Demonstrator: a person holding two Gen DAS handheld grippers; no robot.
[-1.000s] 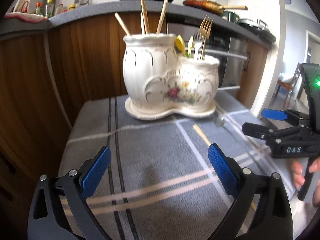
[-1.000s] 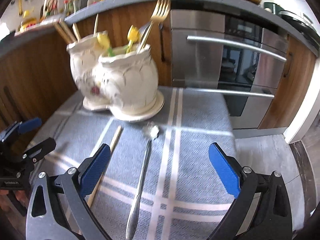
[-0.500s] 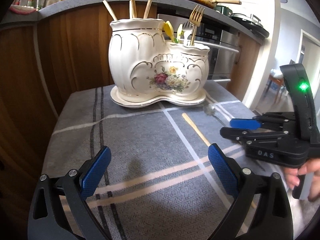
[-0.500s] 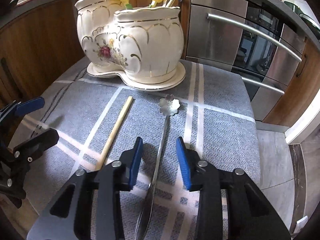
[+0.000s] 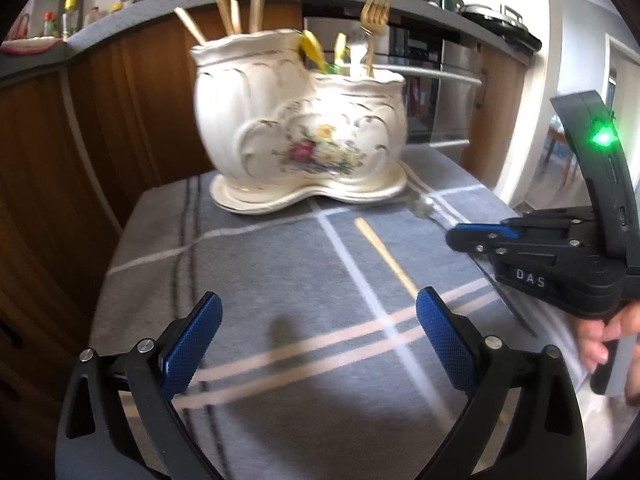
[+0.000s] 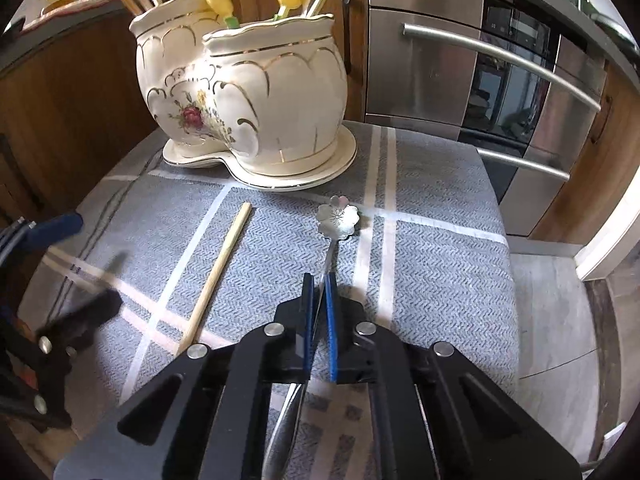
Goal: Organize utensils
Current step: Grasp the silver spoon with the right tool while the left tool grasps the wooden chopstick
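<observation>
While your right gripper [image 6: 319, 296] pinches the flower-bowled spoon [image 6: 338, 218] by its handle on the grey cloth [image 6: 432, 264], near the ceramic holder [image 6: 248, 92], your left gripper [image 5: 316, 332] gapes empty; the spoon's handle end is hidden.

Right gripper [image 6: 319, 292] goes from wide open to clamped on the flower-bowl spoon [image 6: 338, 218] handle, after dropping in close over it. Spoon is not visibly shifted on the cloth. Left gripper [image 5: 316, 332] has drifted a bit; holder [image 5: 300, 128] now sits blurred in its view.
</observation>
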